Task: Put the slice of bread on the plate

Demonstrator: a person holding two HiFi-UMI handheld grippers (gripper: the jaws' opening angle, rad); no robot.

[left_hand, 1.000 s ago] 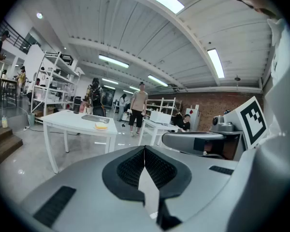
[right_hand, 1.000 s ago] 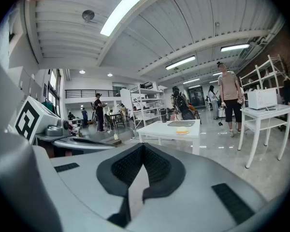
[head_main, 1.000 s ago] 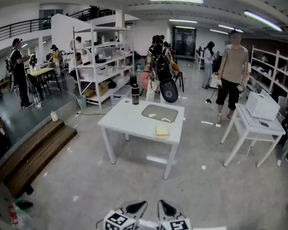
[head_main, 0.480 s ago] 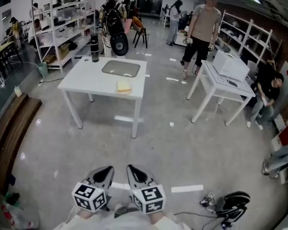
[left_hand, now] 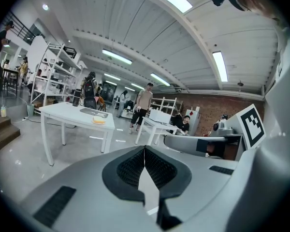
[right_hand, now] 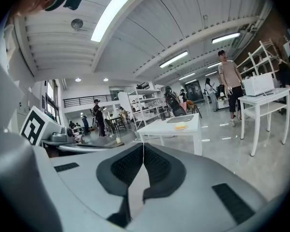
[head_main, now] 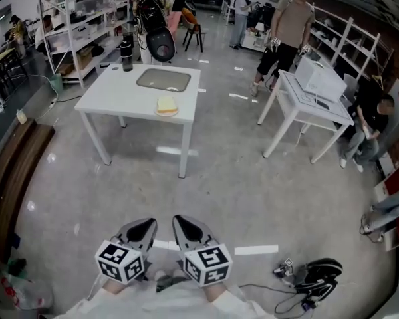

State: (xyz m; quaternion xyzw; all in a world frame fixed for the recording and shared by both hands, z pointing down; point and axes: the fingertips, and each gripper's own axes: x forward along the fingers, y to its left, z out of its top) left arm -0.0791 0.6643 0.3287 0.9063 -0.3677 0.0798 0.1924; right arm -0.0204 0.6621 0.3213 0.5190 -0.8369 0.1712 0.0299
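In the head view, the left gripper [head_main: 141, 230] and the right gripper [head_main: 187, 230] are hanging side by side, well apart from the white desk [head_main: 110, 95]. There the slice of bread [head_main: 166, 105] is lying just beside the grey plate [head_main: 163, 80]. In the left gripper view the jaws are pressing together with nothing between them, and in the right gripper view the jaws are likewise staying closed and empty, both pointing towards the far desk.
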